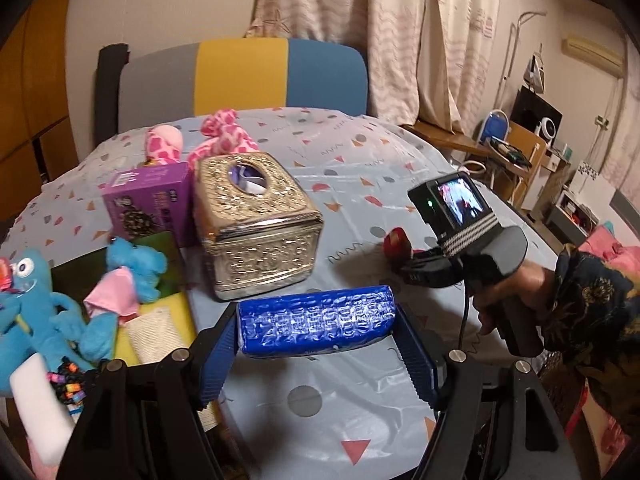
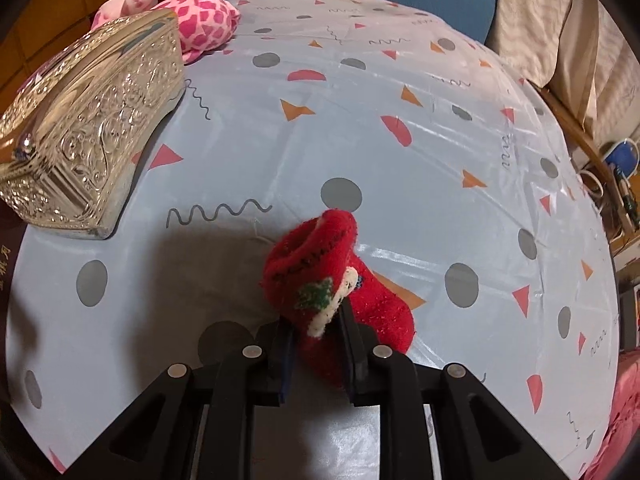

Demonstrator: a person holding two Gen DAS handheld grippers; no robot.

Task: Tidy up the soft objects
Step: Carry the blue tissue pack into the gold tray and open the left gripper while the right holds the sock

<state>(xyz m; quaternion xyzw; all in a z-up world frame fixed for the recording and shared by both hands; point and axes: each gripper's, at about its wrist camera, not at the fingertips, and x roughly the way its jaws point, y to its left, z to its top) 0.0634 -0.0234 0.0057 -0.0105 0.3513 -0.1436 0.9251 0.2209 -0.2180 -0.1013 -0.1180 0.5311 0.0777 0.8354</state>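
Observation:
My left gripper (image 1: pixel 316 328) is shut on a blue plastic-wrapped soft pack (image 1: pixel 316 322), held just above the table with a blue pad at each end. My right gripper (image 2: pixel 318 334) is shut on a small red Christmas sock (image 2: pixel 332 276), whose cuff stands up over the tablecloth. In the left wrist view the right gripper (image 1: pixel 404 264) shows at the right with a hand on its grip and the red sock (image 1: pixel 396 242) at its tip. Blue plush toys (image 1: pixel 36 304) lie at the left. A pink spotted plush (image 2: pixel 192 12) lies behind the metal box.
An ornate silver tissue box (image 1: pixel 256 224) and a purple carton (image 1: pixel 152 204) stand left of centre on the round table with its patterned cloth (image 2: pixel 400 80). A striped chair (image 1: pixel 240 76) stands behind the table. Shelves and clutter fill the room at the right.

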